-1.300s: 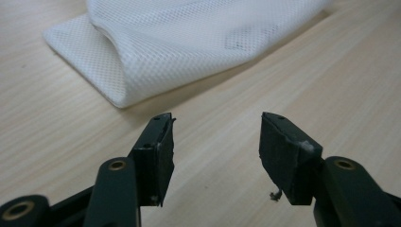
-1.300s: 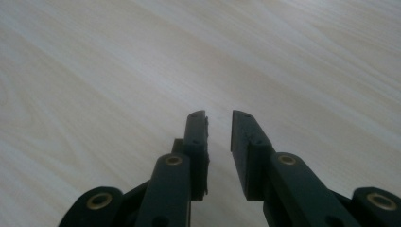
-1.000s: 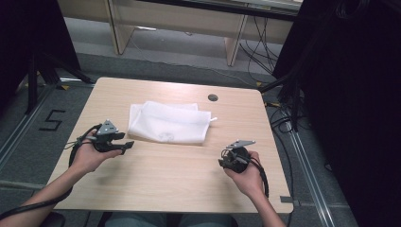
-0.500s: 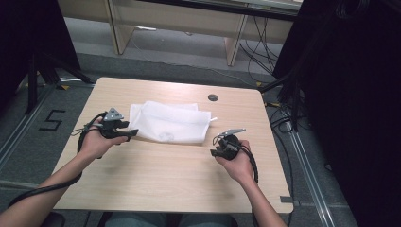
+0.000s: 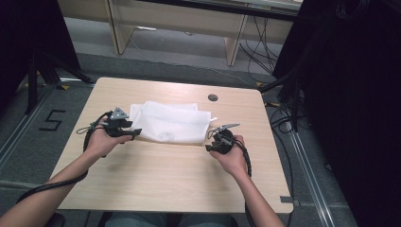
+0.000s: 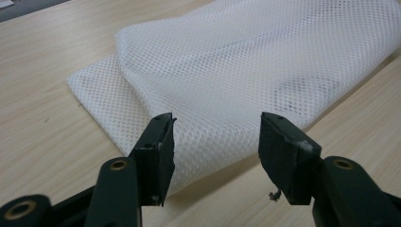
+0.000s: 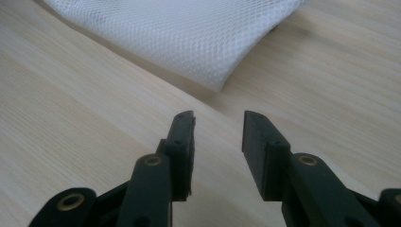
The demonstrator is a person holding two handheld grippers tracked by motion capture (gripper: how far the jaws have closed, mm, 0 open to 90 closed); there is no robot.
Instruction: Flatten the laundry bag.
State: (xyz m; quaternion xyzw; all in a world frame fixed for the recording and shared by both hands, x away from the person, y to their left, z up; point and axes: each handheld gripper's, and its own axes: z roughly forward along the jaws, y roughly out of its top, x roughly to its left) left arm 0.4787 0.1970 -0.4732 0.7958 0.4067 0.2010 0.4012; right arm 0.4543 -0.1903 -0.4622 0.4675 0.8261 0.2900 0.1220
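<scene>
Pale wood table (image 5: 156, 189) carries a folded white mesh bag (image 5: 172, 122) toward its far middle. It looks light, limp and snaggy, best pinched at the near corners. Left gripper (image 6: 215, 142) stands wide at its edge; right gripper (image 7: 217, 142), empty, has just been opening short of the bag's corner.

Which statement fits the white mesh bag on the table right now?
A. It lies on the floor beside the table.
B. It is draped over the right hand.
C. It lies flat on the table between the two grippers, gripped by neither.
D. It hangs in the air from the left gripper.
C: the bag lies on the table, with the open left gripper and right gripper at its ends.
</scene>
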